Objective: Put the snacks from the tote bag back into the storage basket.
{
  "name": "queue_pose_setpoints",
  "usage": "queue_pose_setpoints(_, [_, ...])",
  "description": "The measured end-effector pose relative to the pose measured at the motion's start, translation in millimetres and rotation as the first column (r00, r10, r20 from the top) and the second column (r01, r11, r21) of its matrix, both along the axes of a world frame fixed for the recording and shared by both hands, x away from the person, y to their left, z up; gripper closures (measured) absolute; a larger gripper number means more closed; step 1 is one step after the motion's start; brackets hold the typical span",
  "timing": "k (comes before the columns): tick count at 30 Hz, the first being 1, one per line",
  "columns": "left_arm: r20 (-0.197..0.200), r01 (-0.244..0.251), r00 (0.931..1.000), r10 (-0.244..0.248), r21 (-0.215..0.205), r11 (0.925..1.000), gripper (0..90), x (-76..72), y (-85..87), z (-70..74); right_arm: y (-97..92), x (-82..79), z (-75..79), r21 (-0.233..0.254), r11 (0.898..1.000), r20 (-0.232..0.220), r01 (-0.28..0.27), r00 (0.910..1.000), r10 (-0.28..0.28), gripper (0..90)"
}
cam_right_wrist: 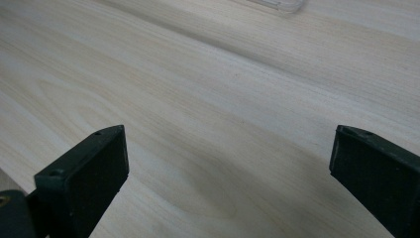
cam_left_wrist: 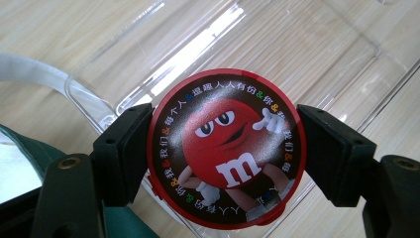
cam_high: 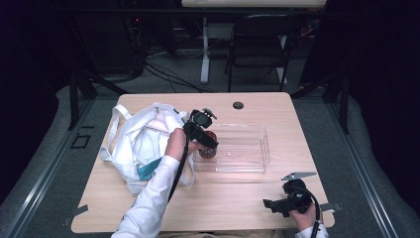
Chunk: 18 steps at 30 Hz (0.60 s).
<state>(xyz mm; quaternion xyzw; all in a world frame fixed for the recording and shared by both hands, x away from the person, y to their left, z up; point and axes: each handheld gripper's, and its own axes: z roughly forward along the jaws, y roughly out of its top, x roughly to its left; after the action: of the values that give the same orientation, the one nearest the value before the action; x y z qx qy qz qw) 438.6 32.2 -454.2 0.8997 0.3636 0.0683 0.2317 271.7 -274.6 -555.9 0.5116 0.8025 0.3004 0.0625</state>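
A round red candy tin (cam_left_wrist: 227,148), its lid printed with a red cartoon figure, is pinched between the two black jaws of my left gripper (cam_left_wrist: 225,153). In the high view that left gripper (cam_high: 207,144) hangs over the left end of a clear plastic tray (cam_high: 247,161) in the middle of the wooden table, and the red tin (cam_high: 208,150) sits just inside the tray's near-left corner. My right gripper (cam_high: 271,204) rests low at the table's front right edge, pointing left. Its jaws stand wide apart in the right gripper view (cam_right_wrist: 228,173), with bare wood between them.
A white cloth bag (cam_high: 138,144) with teal lining lies crumpled on the table's left half, touching the tray's left side; its strap (cam_left_wrist: 34,74) shows in the left gripper view. A dark round hole (cam_high: 238,105) marks the table's far edge. A chair (cam_high: 260,44) stands beyond.
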Motion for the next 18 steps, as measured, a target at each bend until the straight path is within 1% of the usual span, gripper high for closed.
queue_pose_setpoints(2, [0.005, 0.005, 1.0000, -0.005, -0.002, 1.0000, 26.3, -2.3, 0.2, -6.7, 0.4, -0.7, 0.2, 0.008, 1.000, 0.003, 0.005, 1.0000, -0.005, 1.6])
queue_pose_setpoints(5, [-0.004, -0.001, 1.0000, 0.001, -0.007, 1.0000, 26.3, -3.4, 0.4, -13.1, 1.0, -0.4, 0.3, 0.004, 1.000, -0.001, -0.003, 1.0000, 0.003, 1.6])
queue_pose_setpoints(6, [-0.004, -0.001, 1.0000, 0.001, -0.007, 1.0000, 26.3, -3.4, 0.4, -13.1, 1.0, -0.4, 0.3, 0.004, 1.000, -0.001, -0.003, 1.0000, 0.003, 1.6])
queue_pose_setpoints(7, [-0.010, 0.002, 0.9999, -0.002, 0.001, 1.0000, 26.3, -3.7, 1.4, -16.3, 1.4, -0.5, 0.1, 0.005, 1.000, -0.002, -0.006, 1.0000, 0.006, 1.6])
queue_pose_setpoints(11, [-0.014, -0.014, 0.9998, 0.015, 0.012, 0.9998, 26.3, -3.7, 2.6, -22.1, 1.1, -0.5, -0.1, 0.007, 1.000, -0.001, -0.004, 1.0000, 0.004, 1.6])
queue_pose_setpoints(14, [-0.021, -0.027, 0.9994, 0.027, 0.012, 0.9996, 26.3, -3.9, 2.7, -25.7, 1.2, -0.6, 0.0, 0.006, 1.000, -0.002, -0.005, 1.0000, 0.005, 1.6])
queue_pose_setpoints(15, [-0.033, -0.021, 0.9992, 0.022, 0.030, 0.9993, 26.3, -4.0, 2.7, -29.3, 1.5, -0.5, 0.0, 0.000, 1.000, -0.001, -0.005, 1.0000, 0.005, 1.6])
queue_pose_setpoints(17, [-0.032, -0.026, 0.9991, 0.027, 0.033, 0.9991, 26.3, -4.7, 1.8, -31.3, 1.5, -0.5, 0.0, 0.000, 1.000, -0.001, -0.005, 1.0000, 0.005, 1.6])
queue_pose_setpoints(18, [-0.032, -0.024, 0.9991, 0.026, 0.042, 0.9988, 26.3, -4.8, 1.6, -32.7, 1.4, -0.5, -0.1, -0.001, 1.000, -0.001, -0.005, 1.0000, 0.005, 1.6])
